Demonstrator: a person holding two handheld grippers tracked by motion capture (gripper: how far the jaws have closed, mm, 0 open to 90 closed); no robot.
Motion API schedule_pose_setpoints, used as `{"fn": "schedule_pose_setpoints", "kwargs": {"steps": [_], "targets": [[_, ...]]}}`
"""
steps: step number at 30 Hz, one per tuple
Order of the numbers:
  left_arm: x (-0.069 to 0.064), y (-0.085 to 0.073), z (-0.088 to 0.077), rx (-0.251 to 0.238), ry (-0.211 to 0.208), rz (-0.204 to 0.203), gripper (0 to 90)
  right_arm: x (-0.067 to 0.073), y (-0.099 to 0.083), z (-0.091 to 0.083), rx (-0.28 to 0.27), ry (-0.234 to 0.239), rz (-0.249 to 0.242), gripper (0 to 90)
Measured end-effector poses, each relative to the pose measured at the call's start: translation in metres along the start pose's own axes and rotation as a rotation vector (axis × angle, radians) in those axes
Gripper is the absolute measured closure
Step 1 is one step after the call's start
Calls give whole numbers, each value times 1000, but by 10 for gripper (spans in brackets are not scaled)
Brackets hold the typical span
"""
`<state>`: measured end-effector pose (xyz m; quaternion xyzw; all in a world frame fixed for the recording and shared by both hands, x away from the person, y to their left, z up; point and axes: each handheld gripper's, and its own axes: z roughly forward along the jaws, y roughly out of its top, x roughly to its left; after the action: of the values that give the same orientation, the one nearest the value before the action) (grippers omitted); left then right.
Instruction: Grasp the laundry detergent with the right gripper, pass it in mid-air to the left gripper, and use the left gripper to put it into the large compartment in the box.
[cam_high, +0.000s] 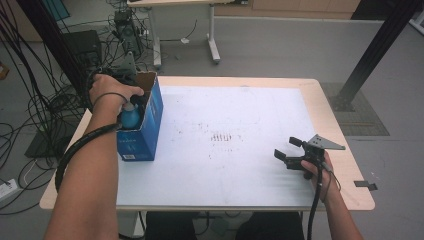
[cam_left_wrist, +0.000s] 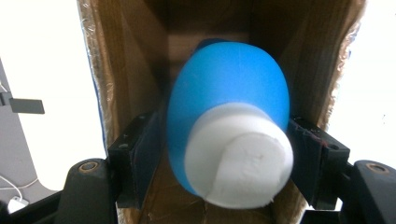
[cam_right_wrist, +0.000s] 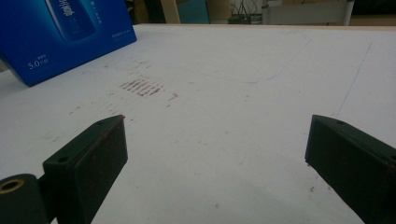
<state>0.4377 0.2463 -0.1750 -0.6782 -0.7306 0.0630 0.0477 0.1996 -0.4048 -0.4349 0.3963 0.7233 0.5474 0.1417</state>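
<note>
Two fingers (cam_left_wrist: 140, 154) around blue bottle (cam_left_wrist: 229, 107) inside box (cam_left_wrist: 121, 70).

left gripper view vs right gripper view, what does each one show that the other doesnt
Left gripper view alone: the brown cardboard inside of the box, and a blue bottle with a white cap clamped between the left gripper jaws.

Right gripper view alone: the box's blue printed outside, the reddish marks on the white table cover, and the right gripper open with nothing between its jaws.

Shared: the same box and the white table cover.
</note>
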Motion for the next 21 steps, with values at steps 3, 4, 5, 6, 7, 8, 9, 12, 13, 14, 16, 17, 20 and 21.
{"fn": "schedule_pose_setpoints", "kwargs": {"steps": [3,4,5,6,7,8,9,12,13,14,16,17,20,21], "targets": [[0,-2,-4,-10,-3,-5,320,1,1,-2,-2,-1,1,55],[0,-4,-7,-13,-4,-4,320,2,3,-2,1,-2,-6,55],[1,-6,-9,-23,-8,-5,321,2,4,-3,-1,-1,-6,55],[1,-7,-11,-24,-10,-4,322,2,4,-3,-2,1,-8,55],[1,-7,-12,-24,-11,-4,323,2,5,-4,0,0,-11,55],[2,-9,-14,-30,-16,-5,322,2,6,-4,2,-1,-12,55],[1,-11,-16,-33,-14,-2,320,2,7,-5,1,0,-14,55],[2,-14,-20,-36,-18,-2,319,3,10,-6,0,2,-20,55],[2,-16,-22,-38,-17,-1,319,3,10,-7,-1,3,-22,55],[2,-18,-25,-45,-18,0,319,3,11,-7,-4,4,-23,55],[1,-21,-29,-52,-16,-2,316,4,12,-9,-4,4,-28,55],[0,-22,-31,-55,-15,0,316,4,13,-9,-6,5,-30,55],[-2,-26,-37,-62,-16,8,314,4,14,-10,-14,5,-30,55],[-3,-27,-40,-63,-14,11,314,4,14,-10,-14,6,-29,55]]}}
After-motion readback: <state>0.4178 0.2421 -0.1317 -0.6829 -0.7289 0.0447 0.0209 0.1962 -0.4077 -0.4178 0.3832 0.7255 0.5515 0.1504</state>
